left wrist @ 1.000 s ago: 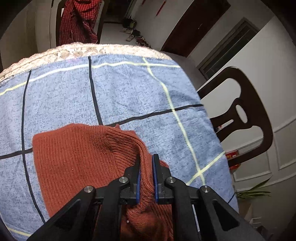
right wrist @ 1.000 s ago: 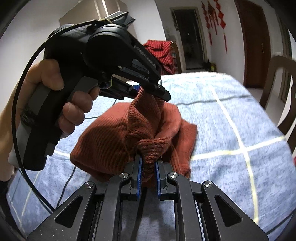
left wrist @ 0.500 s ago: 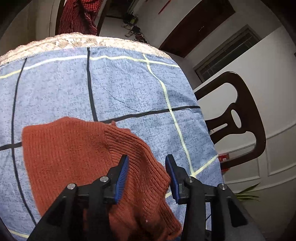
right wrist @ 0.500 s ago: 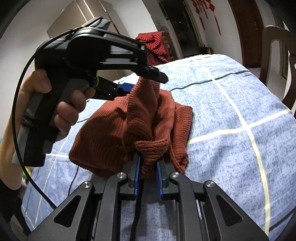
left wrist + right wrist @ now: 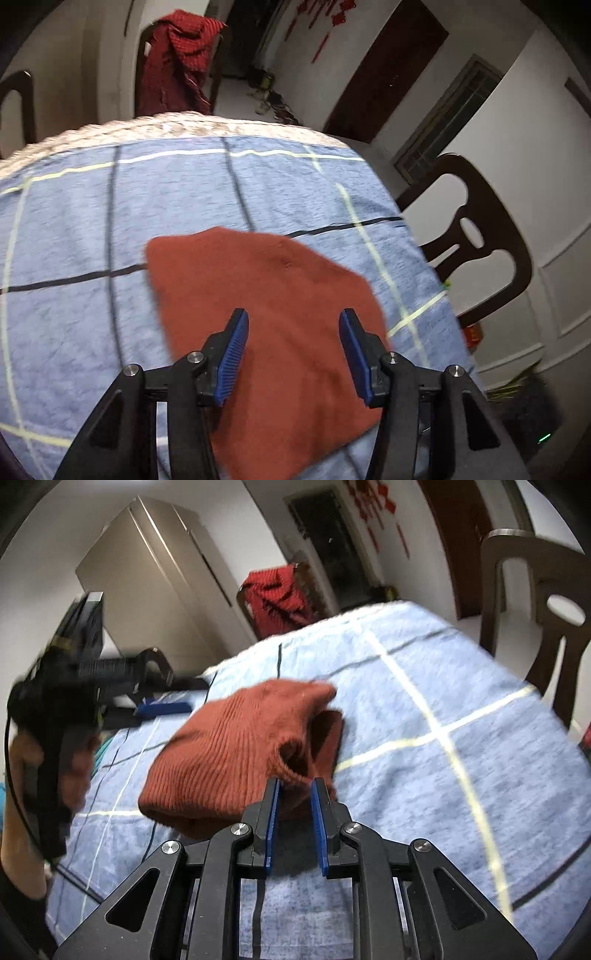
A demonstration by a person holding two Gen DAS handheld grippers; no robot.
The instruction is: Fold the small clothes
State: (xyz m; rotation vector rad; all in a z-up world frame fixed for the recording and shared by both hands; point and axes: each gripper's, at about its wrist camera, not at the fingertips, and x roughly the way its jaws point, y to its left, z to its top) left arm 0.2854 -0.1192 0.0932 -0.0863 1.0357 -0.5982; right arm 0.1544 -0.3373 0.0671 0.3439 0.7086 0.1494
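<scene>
Far left in the right wrist view, a blurred hand (image 5: 74,771) carries the left gripper (image 5: 166,698) above the blue checked cloth (image 5: 424,775). Its jaws are opening and nothing sits between them. The left wrist view shows the same: the pads (image 5: 232,354) stand well spread over the sweater (image 5: 266,295), not touching it.

The rust knit sweater (image 5: 229,746) lies mid-table on the cloth as a doubled bundle, one layer turned over another and a loose loop of hem gaping at its near edge.

The right gripper (image 5: 295,805) is right at that near edge. Its jaws are opening too; a bit of hem sits at the tips, but the pads (image 5: 272,823) seem to have let go of it.

Judged from this, one fold is laid and both grippers are releasing. The bundle looks lumpy, so smoothing and perhaps another fold remain. Right of the table stands a dark chair (image 5: 535,602).
</scene>
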